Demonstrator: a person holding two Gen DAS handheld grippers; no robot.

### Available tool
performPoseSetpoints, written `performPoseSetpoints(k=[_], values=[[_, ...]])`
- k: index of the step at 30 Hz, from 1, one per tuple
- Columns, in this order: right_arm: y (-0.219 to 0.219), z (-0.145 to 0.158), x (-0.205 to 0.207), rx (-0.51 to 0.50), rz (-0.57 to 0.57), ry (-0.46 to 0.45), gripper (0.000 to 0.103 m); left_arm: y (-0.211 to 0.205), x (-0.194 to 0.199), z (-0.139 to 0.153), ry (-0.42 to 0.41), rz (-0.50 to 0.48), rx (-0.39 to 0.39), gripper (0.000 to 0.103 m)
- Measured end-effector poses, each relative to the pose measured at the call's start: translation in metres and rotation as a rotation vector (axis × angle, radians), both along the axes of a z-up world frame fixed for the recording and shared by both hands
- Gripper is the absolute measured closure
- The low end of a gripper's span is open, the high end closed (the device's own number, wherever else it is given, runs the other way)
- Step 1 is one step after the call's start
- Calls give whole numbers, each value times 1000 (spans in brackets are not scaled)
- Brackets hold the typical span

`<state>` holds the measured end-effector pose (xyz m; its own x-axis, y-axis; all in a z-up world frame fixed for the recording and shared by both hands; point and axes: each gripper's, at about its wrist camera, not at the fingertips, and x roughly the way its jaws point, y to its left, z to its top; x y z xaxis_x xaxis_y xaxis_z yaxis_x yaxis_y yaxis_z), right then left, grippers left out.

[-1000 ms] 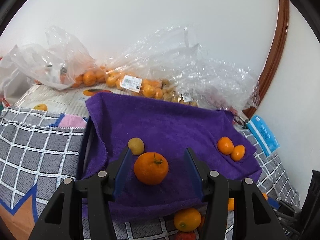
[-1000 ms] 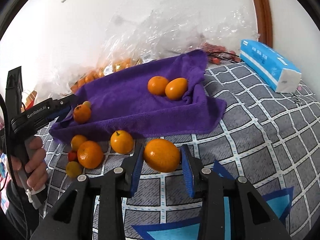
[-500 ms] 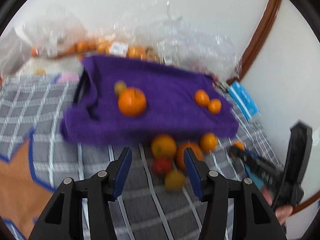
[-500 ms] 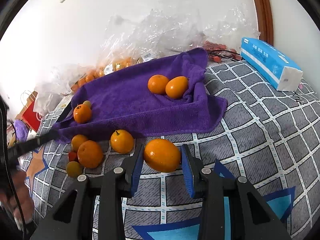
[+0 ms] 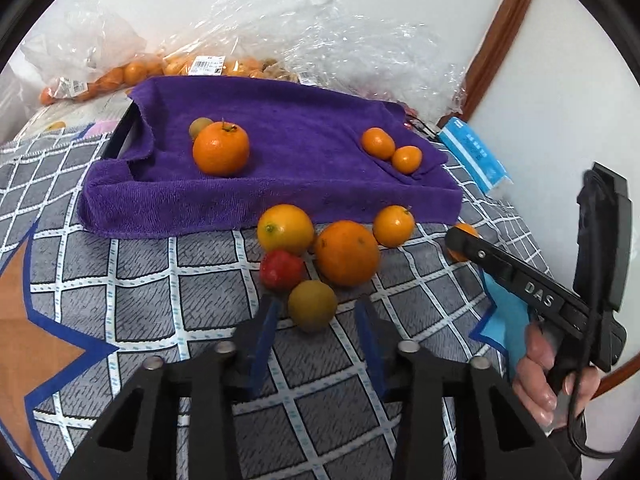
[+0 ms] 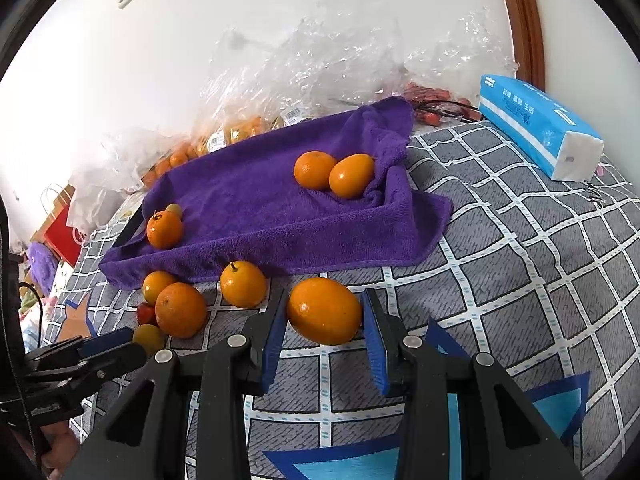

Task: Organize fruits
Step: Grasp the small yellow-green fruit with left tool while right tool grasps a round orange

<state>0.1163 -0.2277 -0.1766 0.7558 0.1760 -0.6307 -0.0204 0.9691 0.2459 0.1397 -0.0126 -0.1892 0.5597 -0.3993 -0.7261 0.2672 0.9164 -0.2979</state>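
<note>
A tray draped in a purple towel (image 5: pixel 304 136) holds an orange (image 5: pixel 221 151), a small yellow-green fruit (image 5: pixel 199 126) and two small oranges (image 5: pixel 391 149). In front of it lie loose oranges (image 5: pixel 346 251), a red fruit (image 5: pixel 281 269) and a yellow-green fruit (image 5: pixel 312 305). My left gripper (image 5: pixel 316 322) is open, its fingers either side of that yellow-green fruit. My right gripper (image 6: pixel 325 314) has its pads against a large orange (image 6: pixel 324 310) resting on the checked cloth; it also shows in the left wrist view (image 5: pixel 460 240).
Clear plastic bags of fruit (image 5: pixel 208 68) lie behind the tray by the wall. A blue tissue pack (image 6: pixel 536 124) sits at the right. A red paper bag (image 6: pixel 64 228) stands at far left. The grey checked cloth (image 6: pixel 520 248) covers the surface.
My left gripper left the orange on the towel, pulled back off the tray and came down to the loose fruits in front. The right gripper has stayed around the large orange.
</note>
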Motion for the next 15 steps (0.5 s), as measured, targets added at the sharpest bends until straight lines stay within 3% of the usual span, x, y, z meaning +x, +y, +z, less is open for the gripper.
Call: performPoseSetpoints(k=[1,8,13,15], values=[[0,0,0,1,2,0,66,1,1,-1,8,4,-5,78],[-1,1,-2,-1,-10,-2,66,23,-9,8,9,42,-27,78],[0,0,-1,-11,-9,3,66,49,-5,12,-11,159,90,78],[0,0,-1,-12,-5,2,66,54,2,5,13,158,92,75]])
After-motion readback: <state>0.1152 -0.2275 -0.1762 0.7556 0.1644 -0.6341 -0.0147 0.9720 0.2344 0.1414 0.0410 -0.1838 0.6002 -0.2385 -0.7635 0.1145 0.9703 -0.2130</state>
